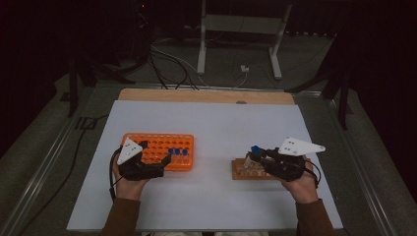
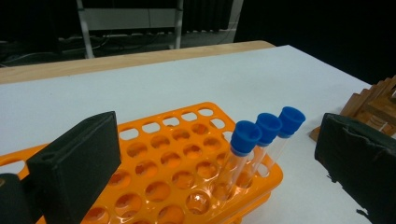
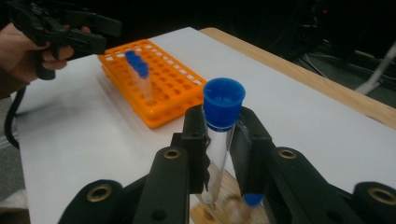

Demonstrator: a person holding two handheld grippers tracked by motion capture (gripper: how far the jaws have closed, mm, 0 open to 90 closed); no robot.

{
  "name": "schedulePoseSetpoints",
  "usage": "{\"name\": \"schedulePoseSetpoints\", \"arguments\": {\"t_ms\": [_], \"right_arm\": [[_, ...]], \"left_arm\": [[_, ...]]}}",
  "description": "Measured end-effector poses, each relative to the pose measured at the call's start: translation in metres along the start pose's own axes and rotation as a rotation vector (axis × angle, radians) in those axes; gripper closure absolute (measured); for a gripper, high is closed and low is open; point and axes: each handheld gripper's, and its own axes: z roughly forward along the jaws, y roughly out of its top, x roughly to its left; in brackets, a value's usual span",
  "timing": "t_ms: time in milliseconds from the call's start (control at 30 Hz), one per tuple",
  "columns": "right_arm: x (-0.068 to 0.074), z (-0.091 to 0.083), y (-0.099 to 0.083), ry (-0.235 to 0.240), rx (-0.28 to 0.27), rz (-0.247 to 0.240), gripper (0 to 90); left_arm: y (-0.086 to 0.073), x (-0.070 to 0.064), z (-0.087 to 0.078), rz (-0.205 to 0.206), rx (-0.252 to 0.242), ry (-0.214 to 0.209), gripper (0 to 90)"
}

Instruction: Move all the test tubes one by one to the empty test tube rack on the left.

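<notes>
Right tongs (image 3: 219, 154) clamp a blue-capped tube (image 3: 220, 135) over the wooden rack (image 1: 248, 170); left tongs (image 1: 158, 158) gape at the orange rack (image 1: 160, 145)

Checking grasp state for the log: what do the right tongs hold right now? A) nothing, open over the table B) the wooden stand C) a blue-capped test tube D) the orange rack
C: in the right gripper view the right tongs are shut on a clear blue-capped test tube, held upright above the wooden stand.

Lab: test-tube rack (image 1: 158, 151), cabled floor (image 1: 167, 64).
</notes>
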Motion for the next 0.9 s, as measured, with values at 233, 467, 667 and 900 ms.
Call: {"name": "schedulePoseSetpoints", "arguments": {"t_ms": [233,467,667,900], "right_arm": [[0.011,0.027,0.015,0.042,-0.011,0.008,77.2],[0.019,0.055,0.027,0.055,-0.006,0.027,77.1],[0.028,0.077,0.037,0.071,0.007,0.031,77.1],[0.039,0.096,0.047,0.097,0.012,0.027,77.1]], "left_arm": [[0.003,-0.002,-0.002,0.007,-0.015,-0.012,1.3],[0.006,-0.01,-0.001,0.039,-0.025,-0.01,1.3],[0.01,-0.02,0.0,0.068,-0.04,-0.018,1.3],[0.013,-0.031,0.002,0.101,-0.037,-0.041,1.9]]}}
